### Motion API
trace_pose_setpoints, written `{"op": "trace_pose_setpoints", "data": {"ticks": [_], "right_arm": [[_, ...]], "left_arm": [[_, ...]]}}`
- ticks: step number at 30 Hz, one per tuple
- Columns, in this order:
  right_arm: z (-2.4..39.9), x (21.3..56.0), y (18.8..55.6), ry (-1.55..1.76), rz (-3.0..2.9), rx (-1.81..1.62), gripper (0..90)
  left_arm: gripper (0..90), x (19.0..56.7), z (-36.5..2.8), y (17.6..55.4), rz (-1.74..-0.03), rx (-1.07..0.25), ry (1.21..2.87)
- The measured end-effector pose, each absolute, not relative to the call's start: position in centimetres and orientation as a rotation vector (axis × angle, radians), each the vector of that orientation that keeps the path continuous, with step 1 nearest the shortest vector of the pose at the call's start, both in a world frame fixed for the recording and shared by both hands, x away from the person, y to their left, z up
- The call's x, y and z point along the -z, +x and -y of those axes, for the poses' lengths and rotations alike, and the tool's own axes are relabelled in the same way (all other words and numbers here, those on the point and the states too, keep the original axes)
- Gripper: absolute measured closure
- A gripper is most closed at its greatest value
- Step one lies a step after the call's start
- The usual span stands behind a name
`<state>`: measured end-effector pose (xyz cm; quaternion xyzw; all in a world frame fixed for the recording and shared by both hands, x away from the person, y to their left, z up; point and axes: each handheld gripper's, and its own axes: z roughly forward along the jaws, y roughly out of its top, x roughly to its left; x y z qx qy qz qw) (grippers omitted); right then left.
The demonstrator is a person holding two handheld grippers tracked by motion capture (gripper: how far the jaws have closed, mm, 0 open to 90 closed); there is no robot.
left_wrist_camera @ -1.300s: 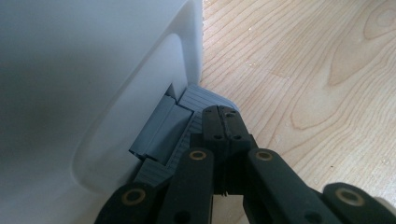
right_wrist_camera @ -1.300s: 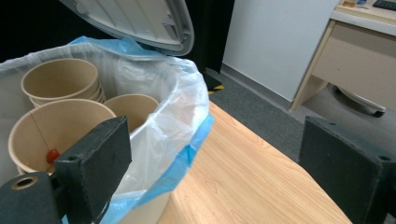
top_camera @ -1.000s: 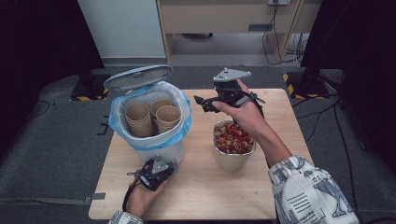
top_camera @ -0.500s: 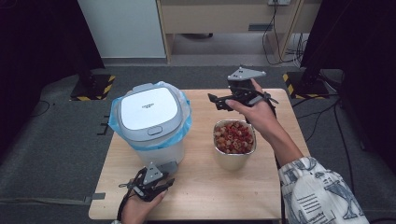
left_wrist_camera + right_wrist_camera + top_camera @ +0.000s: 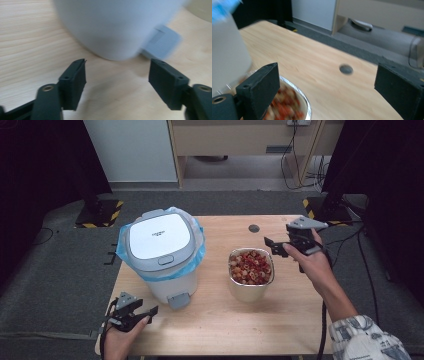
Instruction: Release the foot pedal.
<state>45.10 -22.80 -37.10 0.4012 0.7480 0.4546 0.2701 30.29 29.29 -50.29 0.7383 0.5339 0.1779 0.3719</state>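
Bin lid now shut, both grippers pulled away.
Left gripper [image 5: 131, 312] has backed off the pedal [image 5: 179, 300] of the white bin [image 5: 162, 251] near the tabletop [image 5: 220, 320] front edge, jaws just opened wide, empty. Paper cups now hidden under lid. Right gripper [image 5: 292, 246] has dropped beside the steel bowl [image 5: 251, 274], jaws just opening, apart, empty.
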Motion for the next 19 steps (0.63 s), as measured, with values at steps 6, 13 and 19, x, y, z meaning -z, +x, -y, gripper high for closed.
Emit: {"op": "trace_pose_setpoints", "data": {"ticks": [6,13,19], "right_arm": [[25.9,42.7,43.3,1.202,-2.014,-1.157,7.1],[27.5,49.7,41.3,1.33,-2.069,-1.047,8.3],[28.2,52.4,40.5,1.394,-2.105,-0.963,8.8]], "left_arm": [[19.5,51.4,-29.4,32.0,-1.403,-0.461,1.953],[13.6,52.7,-30.2,33.6,-1.429,-0.483,1.996],[8.1,53.1,-30.2,33.9,-1.374,-0.515,2.022]]}}
